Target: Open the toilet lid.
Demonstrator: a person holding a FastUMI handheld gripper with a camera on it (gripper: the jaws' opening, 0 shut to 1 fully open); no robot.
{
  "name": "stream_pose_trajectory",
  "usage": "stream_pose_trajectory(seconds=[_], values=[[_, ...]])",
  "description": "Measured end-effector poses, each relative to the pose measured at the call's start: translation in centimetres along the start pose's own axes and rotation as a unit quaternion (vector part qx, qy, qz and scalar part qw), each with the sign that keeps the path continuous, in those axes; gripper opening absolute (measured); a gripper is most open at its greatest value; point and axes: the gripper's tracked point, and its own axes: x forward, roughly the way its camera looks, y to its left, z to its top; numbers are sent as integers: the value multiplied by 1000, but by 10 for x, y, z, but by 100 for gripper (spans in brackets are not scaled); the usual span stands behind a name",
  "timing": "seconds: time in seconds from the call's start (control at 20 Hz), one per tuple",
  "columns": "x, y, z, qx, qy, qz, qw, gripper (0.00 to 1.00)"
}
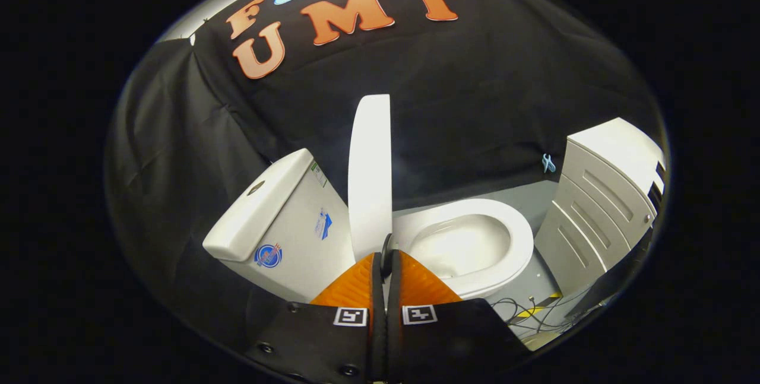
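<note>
Toilet lid (369,176) stands upright, seen almost edge-on, directly ahead of the gripper (386,259). The two fingers are closed together on the lower edge of the lid, with the thin rim pinched between them, so the gripper is grasping the lid. A small dark part sits at the place where the fingertips meet the lid; I cannot tell what it is.

To the left of the lid is the white cistern (279,224), with a flush button on its top and some stickers on its side. To the right of the lid lies the toilet seat (475,218), flat on the bowl (460,247). The bowl is open to view, and its inside looks white and bare; whether water stands in it, I cannot tell.

Further right, apart from the toilet, stands a white cabinet (599,206) with slotted panels on its front. On the grey floor (543,277) near the cabinet lie some thin cables (522,307) and a strip of yellow and black tape (537,308). A small blue clip (548,163) hangs on the black cloth behind.
</note>
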Motion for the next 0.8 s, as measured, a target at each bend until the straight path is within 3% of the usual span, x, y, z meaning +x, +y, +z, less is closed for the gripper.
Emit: stream_pose_trajectory(seconds=[0.8], values=[[0, 79, -13, -89, -21, 15, 996, 8]])
